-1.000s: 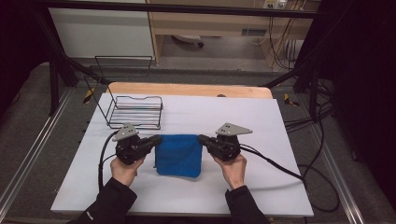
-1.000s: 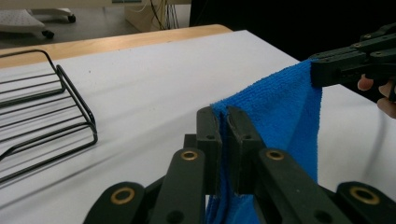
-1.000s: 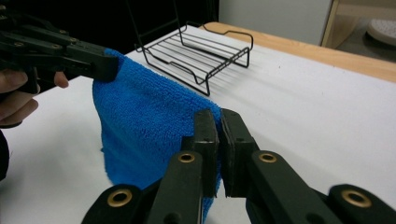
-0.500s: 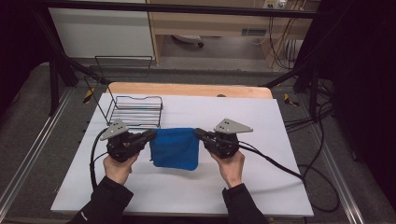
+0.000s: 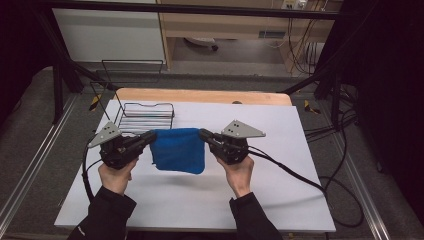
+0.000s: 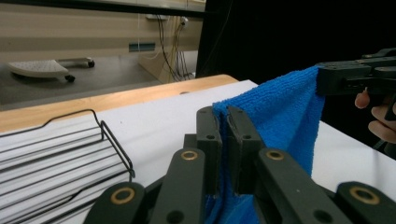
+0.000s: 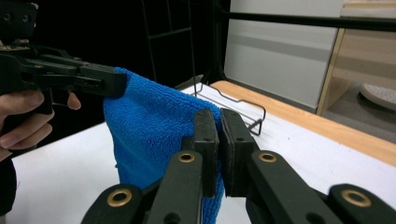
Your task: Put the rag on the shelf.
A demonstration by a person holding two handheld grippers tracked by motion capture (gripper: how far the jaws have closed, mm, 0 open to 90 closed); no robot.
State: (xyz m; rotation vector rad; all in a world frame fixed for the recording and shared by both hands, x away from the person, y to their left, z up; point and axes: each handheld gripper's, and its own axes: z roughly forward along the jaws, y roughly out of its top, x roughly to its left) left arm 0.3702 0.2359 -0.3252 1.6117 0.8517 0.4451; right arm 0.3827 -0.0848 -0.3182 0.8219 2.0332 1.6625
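Blue microfiber cloth (image 5: 178, 150) is what I've got in hand right now, pinched at its two top corners and hanging just above the white table (image 5: 280, 200). Nearest me are my own hands: my left gripper (image 5: 145, 138) has its jaws clamped tight on the left corner, and my right gripper (image 5: 205, 136) is clamped the same way on the right corner. In each gripper view the pads sit almost together with only a thin fold of terry between them, so nothing else is in there.

Handling-wise it's super light and floppy, zero stiffness. The top edge sags a little between the grippers and the body drapes straight down in a soft fold. The nap is grippy, so I don't expect it to slip, but a grab in the middle would just bunch it up. Corners or the hem are the place to hold it, and keeping the two grippers apart keeps it spread flat.

Farther back, a black wire rack (image 5: 145, 117) sits on the table near its wooden far edge (image 5: 200, 96), well behind the cloth.
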